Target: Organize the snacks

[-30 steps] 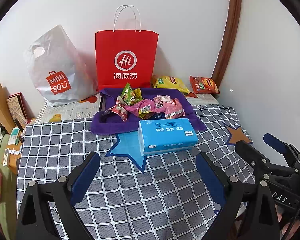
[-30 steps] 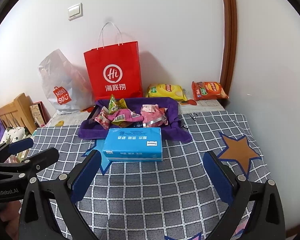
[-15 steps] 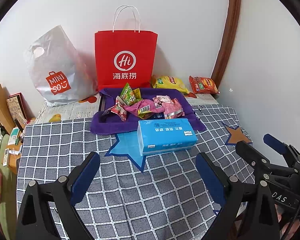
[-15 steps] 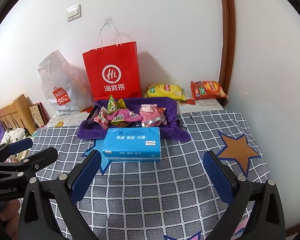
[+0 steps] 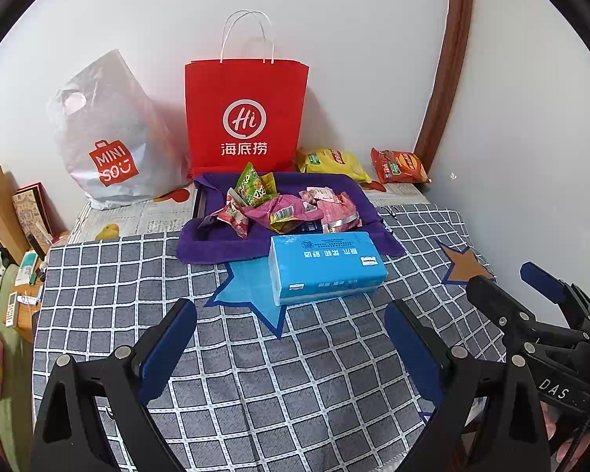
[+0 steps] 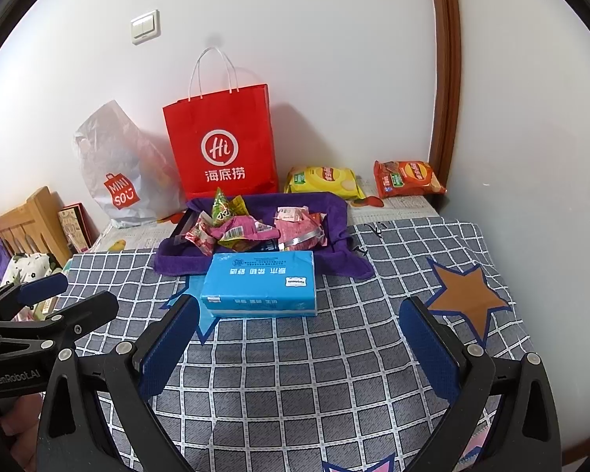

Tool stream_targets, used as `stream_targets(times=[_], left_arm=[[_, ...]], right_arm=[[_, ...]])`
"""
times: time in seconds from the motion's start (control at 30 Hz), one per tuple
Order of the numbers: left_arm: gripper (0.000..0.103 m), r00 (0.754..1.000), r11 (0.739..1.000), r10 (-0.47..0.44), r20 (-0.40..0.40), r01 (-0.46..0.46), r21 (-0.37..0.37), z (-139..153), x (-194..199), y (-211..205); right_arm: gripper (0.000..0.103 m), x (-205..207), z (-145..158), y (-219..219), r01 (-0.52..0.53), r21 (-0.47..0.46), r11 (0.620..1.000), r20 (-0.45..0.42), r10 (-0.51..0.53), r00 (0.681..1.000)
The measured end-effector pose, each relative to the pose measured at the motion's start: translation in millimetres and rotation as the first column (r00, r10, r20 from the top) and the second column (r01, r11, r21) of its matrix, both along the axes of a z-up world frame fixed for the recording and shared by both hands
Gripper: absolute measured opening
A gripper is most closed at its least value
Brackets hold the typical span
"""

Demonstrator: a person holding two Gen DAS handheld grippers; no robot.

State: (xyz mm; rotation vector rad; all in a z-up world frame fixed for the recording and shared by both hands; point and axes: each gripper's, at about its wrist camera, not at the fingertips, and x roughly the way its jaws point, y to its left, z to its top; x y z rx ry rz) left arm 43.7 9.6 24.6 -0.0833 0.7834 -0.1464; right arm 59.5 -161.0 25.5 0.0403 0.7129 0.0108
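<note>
your right gripper point(image 6: 299, 338) has eased closer to the blue tissue pack point(image 6: 260, 283), which now sits lower and nearer between its spread fingers; your left gripper point(image 5: 291, 342) hovers wide apart, holding nothing. snack packets point(image 6: 251, 228) lie heaped in what looks like a purple cloth-lined tray point(image 6: 334, 204), just behind the pack.

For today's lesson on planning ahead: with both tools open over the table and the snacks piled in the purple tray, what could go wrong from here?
1. The blue tissue pack lies right in front of the purple tray, so a low reach may shove it.
2. The snack packets overlap loosely, so the right tool might pinch two at once.
3. The left tool and the right tool are close together and could collide.
</note>
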Motion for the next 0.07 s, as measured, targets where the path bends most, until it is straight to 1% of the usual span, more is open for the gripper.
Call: stream_targets(times=[0.07], left_arm=[[0.097, 1.0, 1.0, -0.002, 0.016, 0.002, 0.002, 1.0, -1.5, -0.9]], right_arm=[[0.101, -0.5, 1.2, 1.0, 0.0, 0.0, 1.0, 0.002, 0.0, 1.0]])
